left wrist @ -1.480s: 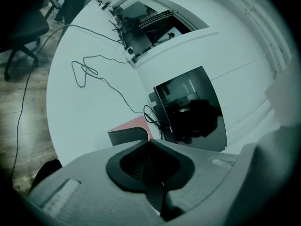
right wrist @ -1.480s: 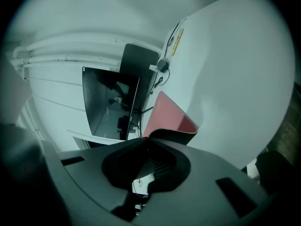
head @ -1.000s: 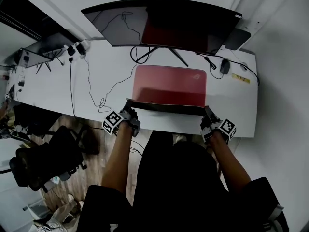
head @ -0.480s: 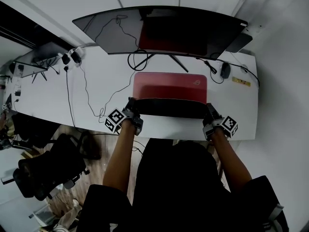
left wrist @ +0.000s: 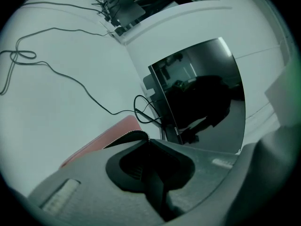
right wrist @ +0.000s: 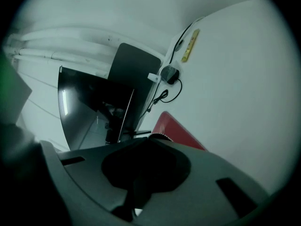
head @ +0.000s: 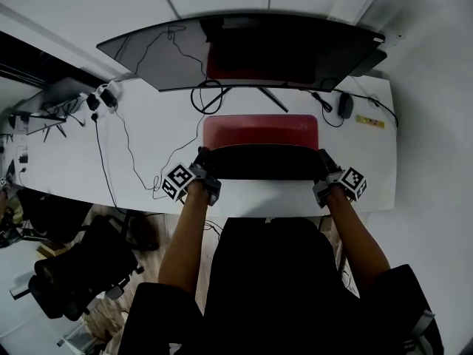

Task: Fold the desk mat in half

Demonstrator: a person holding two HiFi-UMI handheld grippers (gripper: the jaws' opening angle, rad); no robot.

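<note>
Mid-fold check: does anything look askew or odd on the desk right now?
Nothing stands out. The left gripper and right gripper each pinch a near corner of the desk mat, and its lifted edge runs level between them, black underside up.

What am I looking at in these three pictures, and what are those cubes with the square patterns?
There is no robot arm here. A person holds a two-jaw gripper in each hand, and the patterned cubes are parts of those grippers. The wide picture comes from a camera on the person's head, looking down at a white desk. The other two pictures come from cameras riding on the grippers, each looking along its own jaws.

On the desk are a red desk mat, a curved monitor, a mouse and some cables. The left gripper and the right gripper are each shut on a near corner of the mat. They hold that edge lifted, black underside up, over the red top. The fold is only partly made.
</note>
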